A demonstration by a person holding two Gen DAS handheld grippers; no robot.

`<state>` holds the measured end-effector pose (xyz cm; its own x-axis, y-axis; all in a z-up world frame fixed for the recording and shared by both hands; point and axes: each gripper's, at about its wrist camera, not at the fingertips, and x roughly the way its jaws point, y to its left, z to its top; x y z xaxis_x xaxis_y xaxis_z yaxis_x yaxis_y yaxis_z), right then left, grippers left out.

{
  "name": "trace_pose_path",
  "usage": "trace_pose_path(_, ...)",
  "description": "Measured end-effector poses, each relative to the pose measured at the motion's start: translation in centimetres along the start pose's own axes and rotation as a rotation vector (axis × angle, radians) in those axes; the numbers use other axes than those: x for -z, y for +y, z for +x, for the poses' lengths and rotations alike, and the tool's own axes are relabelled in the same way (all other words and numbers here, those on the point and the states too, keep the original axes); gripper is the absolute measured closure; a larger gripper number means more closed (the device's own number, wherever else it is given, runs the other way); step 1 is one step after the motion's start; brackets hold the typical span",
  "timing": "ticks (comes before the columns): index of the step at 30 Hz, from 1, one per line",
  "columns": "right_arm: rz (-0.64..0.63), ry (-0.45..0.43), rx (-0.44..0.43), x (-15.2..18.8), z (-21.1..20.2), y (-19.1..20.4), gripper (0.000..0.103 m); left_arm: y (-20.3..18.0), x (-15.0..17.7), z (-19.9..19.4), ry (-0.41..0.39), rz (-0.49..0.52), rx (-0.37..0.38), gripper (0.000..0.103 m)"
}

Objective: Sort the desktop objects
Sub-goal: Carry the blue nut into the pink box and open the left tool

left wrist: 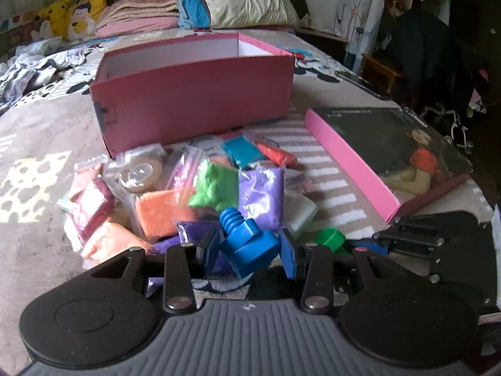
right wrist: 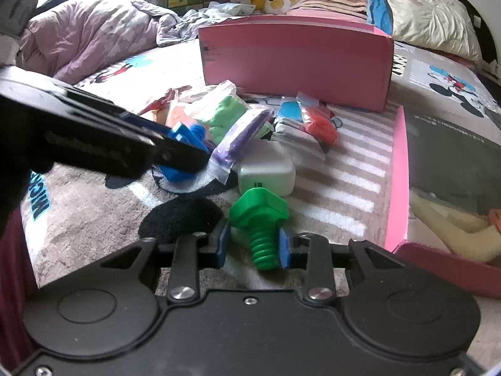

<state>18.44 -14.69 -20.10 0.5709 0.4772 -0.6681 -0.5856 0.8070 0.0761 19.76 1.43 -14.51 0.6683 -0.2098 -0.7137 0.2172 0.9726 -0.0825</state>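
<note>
Your left gripper [left wrist: 250, 250] clamps the blue bolt [left wrist: 247, 244]; your right gripper [right wrist: 253, 246] stands narrow around the green bolt [right wrist: 258, 219], contact unclear. Close firmly, then lift both clear of the clay bags [left wrist: 261, 194] before crossing to the pink box [left wrist: 194, 94].

The blue bolt [left wrist: 247, 244] and green bolt [right wrist: 258, 219] look like matt ridged plastic. Clay packets [left wrist: 260, 194] sit in glossy crinkled film. The pink box [left wrist: 194, 100] is smooth matt cardboard; the bed [left wrist: 47, 131] cover is fuzzy cloth.
</note>
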Motion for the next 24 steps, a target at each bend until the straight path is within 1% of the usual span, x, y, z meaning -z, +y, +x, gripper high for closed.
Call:
trace_pose_path(11, 0.024, 0.004, -0.018, 0.4, 0.4, -0.5, 0.073, 2.0, -3.5, -1.4, -0.077, -0.050, -0.019, 0.064)
trace_pose_path(24, 0.057, -0.002, -0.028, 0.8, 0.6, -0.9, 0.073, 4.0, -8.8, -1.6, -0.165, -0.056, -0.063, 0.064)
